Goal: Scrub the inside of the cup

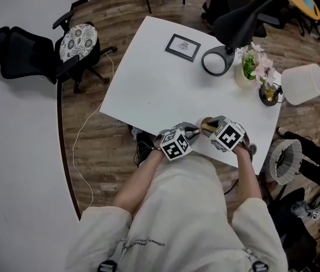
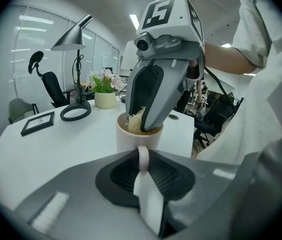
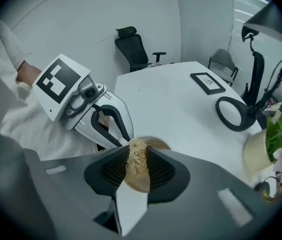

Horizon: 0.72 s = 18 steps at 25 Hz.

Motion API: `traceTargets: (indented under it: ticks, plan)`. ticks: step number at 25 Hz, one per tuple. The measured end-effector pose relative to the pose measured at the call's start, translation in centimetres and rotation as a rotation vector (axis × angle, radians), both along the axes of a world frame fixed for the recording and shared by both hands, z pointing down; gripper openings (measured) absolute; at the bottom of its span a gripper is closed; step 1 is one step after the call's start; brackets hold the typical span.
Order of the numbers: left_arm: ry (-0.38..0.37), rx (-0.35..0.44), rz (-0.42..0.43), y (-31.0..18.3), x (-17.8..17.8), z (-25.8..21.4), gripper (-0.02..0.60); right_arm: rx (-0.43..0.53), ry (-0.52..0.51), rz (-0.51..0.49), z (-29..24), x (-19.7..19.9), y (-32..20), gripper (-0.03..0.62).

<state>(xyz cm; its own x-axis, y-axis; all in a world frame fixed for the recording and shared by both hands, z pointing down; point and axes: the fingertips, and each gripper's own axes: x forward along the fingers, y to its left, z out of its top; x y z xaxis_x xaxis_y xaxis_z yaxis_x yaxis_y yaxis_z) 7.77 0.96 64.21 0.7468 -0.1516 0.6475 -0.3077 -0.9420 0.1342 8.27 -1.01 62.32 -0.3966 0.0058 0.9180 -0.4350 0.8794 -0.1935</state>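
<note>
A cream cup [image 2: 133,136] stands near the front edge of the white table [image 1: 165,89]. My left gripper [image 2: 142,160] is shut on the cup's handle [image 2: 143,156]. From above, my right gripper [image 3: 137,160] is shut on a straw-coloured fibre scrubber [image 3: 136,159] and reaches down into the cup's mouth [image 3: 146,151]. In the left gripper view the scrubber [image 2: 136,120] shows inside the rim beside the right gripper's fingers [image 2: 153,96]. In the head view both grippers, left [image 1: 193,131] and right [image 1: 206,126], meet over the cup [image 1: 203,126].
A black desk lamp with a ring base [image 1: 215,61], a framed picture [image 1: 182,46], a pot of flowers [image 1: 249,67] and a small dark vase [image 1: 269,94] stand on the table's far half. A white lampshade [image 1: 303,84] lies at the right edge. A black office chair [image 1: 63,50] stands to the left.
</note>
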Motion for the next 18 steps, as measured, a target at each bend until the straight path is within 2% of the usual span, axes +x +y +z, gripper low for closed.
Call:
traceTargets:
  ticks: [6, 13, 18]
  plan:
    - [0.000, 0.003, -0.004, 0.0, -0.1, 0.0, 0.054, 0.023, -0.030, 0.043, 0.1, -0.3, -0.2, 0.126]
    - [0.015, -0.002, -0.010, 0.1, -0.1, 0.0, 0.055, 0.124, -0.070, 0.127, 0.5, -0.4, -0.6, 0.124]
    - [0.016, -0.003, -0.004, 0.2, 0.0, 0.0, 0.055, 0.187, -0.043, 0.166, 0.9, -0.1, -1.0, 0.124]
